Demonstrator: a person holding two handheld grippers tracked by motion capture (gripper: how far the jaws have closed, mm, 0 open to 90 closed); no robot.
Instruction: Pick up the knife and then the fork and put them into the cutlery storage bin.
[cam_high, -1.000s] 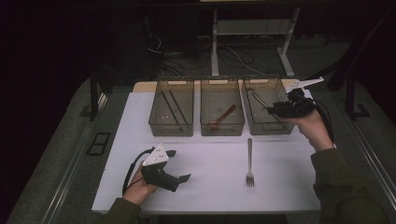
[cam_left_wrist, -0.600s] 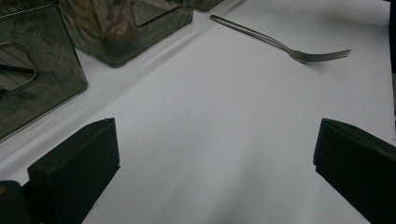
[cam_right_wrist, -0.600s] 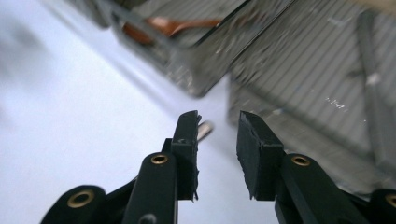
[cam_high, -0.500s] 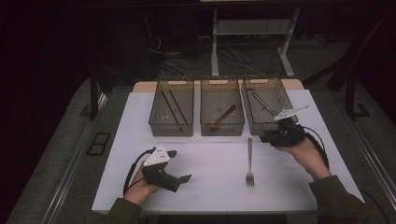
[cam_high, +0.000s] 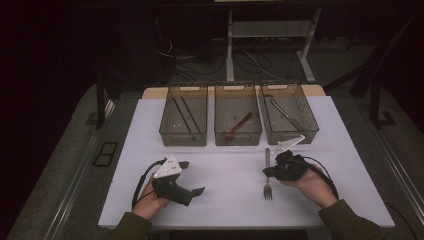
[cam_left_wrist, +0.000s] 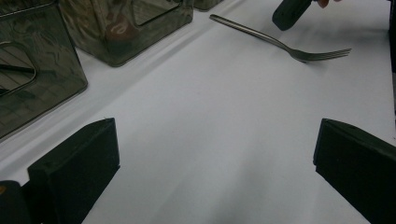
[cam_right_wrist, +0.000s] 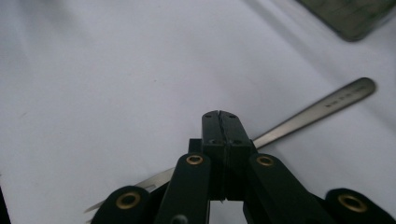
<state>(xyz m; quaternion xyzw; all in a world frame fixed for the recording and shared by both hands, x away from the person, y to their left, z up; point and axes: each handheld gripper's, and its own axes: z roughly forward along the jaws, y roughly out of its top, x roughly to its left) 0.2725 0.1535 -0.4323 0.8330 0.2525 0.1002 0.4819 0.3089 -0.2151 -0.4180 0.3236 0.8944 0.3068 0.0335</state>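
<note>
The right gripper (cam_right_wrist: 222, 122), jaws having just been closing, is pinching the fork (cam_high: 267, 175) mid-handle near the desk's front-right edge. The left gripper (cam_high: 192, 177) is resting open. That thin grip risks the fork swivelling.

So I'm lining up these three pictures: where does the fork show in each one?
High view: the fork lies on the white table, lower right of centre, tines toward the person.
Left gripper view: upper right, tines pointing right.
Right gripper view: slanting behind the shut right tongs, handle upper right.
Shared landmark: the right tongs beside it.
</note>
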